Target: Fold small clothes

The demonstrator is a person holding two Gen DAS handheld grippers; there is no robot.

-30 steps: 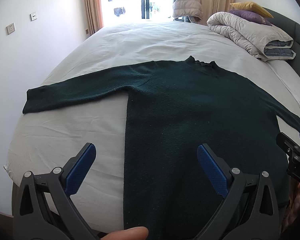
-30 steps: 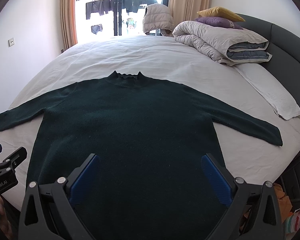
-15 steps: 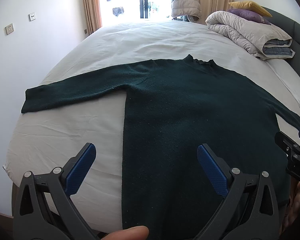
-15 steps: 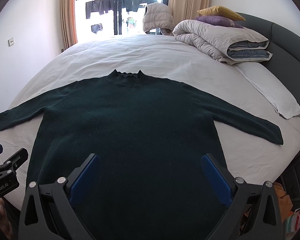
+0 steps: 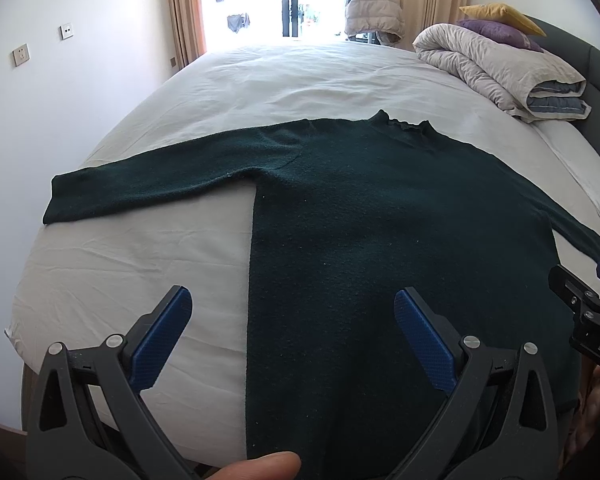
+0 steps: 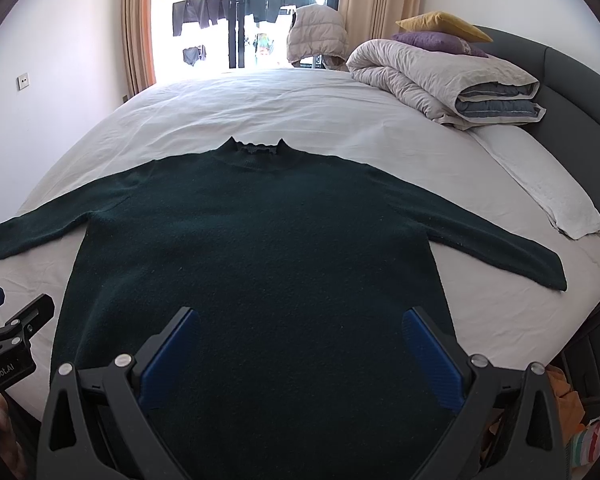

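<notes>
A dark green sweater lies flat on the white bed, collar far, both sleeves spread out; it also shows in the right wrist view. My left gripper is open and empty, above the sweater's lower left edge near the hem. My right gripper is open and empty, above the sweater's lower middle. The right gripper's tip shows at the right edge of the left wrist view. The left gripper's tip shows at the left edge of the right wrist view.
A rolled duvet with a yellow pillow and a purple one lies at the far right by the dark headboard. A white pillow lies right of the sweater. A window with hanging clothes is behind the bed.
Both views have shifted only slightly; the sweater lies as before and both grippers stay open.
</notes>
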